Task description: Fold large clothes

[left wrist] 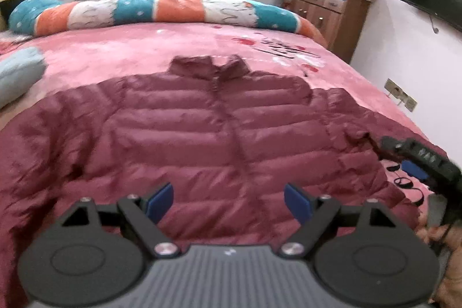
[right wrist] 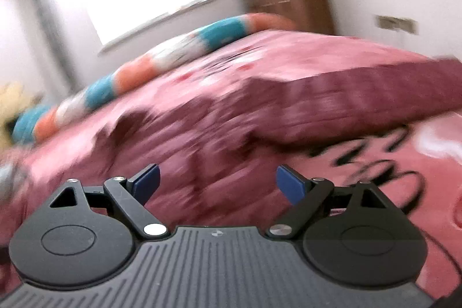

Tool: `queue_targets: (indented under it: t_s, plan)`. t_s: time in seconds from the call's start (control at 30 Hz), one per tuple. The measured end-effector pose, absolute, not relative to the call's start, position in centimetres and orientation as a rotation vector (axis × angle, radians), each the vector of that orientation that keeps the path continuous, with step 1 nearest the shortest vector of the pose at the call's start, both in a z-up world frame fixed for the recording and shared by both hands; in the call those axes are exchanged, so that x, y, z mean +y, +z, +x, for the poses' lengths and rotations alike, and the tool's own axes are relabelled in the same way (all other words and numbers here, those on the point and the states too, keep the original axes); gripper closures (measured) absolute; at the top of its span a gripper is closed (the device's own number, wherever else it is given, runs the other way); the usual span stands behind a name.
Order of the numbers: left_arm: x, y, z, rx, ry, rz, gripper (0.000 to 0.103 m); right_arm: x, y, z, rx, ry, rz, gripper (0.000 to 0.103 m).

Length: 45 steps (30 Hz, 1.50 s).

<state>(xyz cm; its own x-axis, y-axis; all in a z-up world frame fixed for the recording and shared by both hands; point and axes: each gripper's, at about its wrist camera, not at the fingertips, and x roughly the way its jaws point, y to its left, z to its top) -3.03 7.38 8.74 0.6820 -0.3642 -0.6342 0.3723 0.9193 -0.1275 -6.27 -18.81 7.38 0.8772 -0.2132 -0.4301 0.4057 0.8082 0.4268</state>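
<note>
Here, a maroon puffer jacket [left wrist: 219, 129] lies spread front-up on a pink bed [left wrist: 121, 48], the left gripper [left wrist: 228, 201] and right gripper [right wrist: 217, 184] above it, jaws released and empty.

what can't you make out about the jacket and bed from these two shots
- Jacket hem: left wrist view, hidden behind the left gripper.
- Its left sleeve end: left wrist view, cut off by the frame edge.
- Jacket quilting: right wrist view, smeared by motion blur.
- Black lettering on the pink blanket: both views, too blurred to read.
- Right gripper in the left wrist view: blurred, partly cut off.
</note>
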Motion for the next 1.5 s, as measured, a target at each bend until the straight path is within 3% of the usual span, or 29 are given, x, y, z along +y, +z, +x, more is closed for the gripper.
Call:
queue_targets:
  t_s: [0.37, 0.73, 1.1, 1.17, 1.23, 1.3, 1.37, 1.43, 1.5]
  plan:
    - [-0.1, 4.6, 0.2, 0.760, -0.420, 0.008, 0.019, -34.7, 1.5, -15.1, 0.067, -0.666, 1.181, 0.000]
    - [-5.4, 3.5, -0.3, 0.768, -0.510, 0.052, 0.016, -39.7, 0.0, -15.0, -0.116, -0.678, 1.259, 0.000]
    - [-3.4, 3.5, -2.0, 0.818, -0.513, 0.029, 0.014, -42.2, -0.3, -12.6, -0.130, -0.715, 1.166, 0.000]
    - [-2.8, 3.6, -2.2, 0.828, -0.499, 0.031, 0.014, -41.8, -0.7, -13.1, -0.119, -0.727, 1.146, 0.011]
    - [-2.1, 3.8, -2.5, 0.828, -0.485, 0.032, 0.013, -42.0, -1.0, -13.1, -0.112, -0.739, 1.154, 0.039]
    - [-1.4, 3.8, -2.6, 0.830, -0.470, 0.029, 0.012, -42.2, -1.7, -13.5, -0.117, -0.737, 1.191, 0.059]
    - [-0.9, 3.7, -2.5, 0.833, -0.467, 0.024, 0.012, -42.3, -1.9, -14.0, -0.123, -0.728, 1.213, 0.066]
    - [-0.5, 3.4, -2.2, 0.840, -0.474, 0.019, 0.012, -42.3, -1.6, -14.3, -0.123, -0.694, 1.215, 0.079]
    - [-0.1, 3.4, -1.9, 0.846, -0.482, 0.002, 0.012, -41.9, -0.8, -14.6, -0.123, -0.681, 1.188, 0.082]
